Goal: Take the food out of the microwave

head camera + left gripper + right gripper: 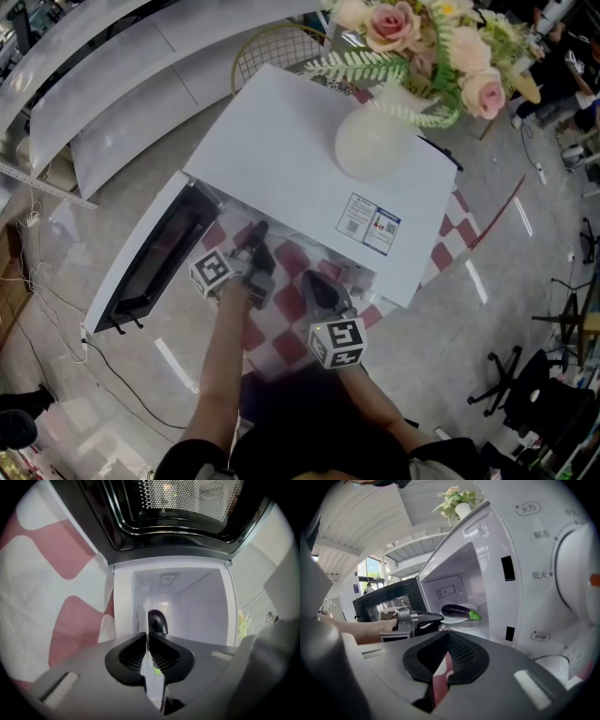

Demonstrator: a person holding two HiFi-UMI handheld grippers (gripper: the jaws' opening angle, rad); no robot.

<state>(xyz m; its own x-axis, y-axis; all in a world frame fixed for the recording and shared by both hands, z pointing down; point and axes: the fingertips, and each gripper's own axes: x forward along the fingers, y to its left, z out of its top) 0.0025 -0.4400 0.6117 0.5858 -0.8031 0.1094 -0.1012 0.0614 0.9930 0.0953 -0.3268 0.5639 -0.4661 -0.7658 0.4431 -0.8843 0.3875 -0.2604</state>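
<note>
Left gripper (pixel 148 639) is level in the microwave (pixel 281 141) mouth, jaws nipped almost together on the plate (pixel 451 619) rim, so the eggplant (pixel 457 611) inside can ride out flat; right gripper (pixel 447 639) hangs outside, jaws together, empty

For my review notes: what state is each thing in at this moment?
microwave: door swung wide open.
eggplant: lying on the plate, inside the microwave.
plate: inside the cavity, rim gripped.
left gripper: shut on the plate rim.
right gripper: shut, empty, outside the microwave.
vase: upright on the microwave, holding flowers.
</note>
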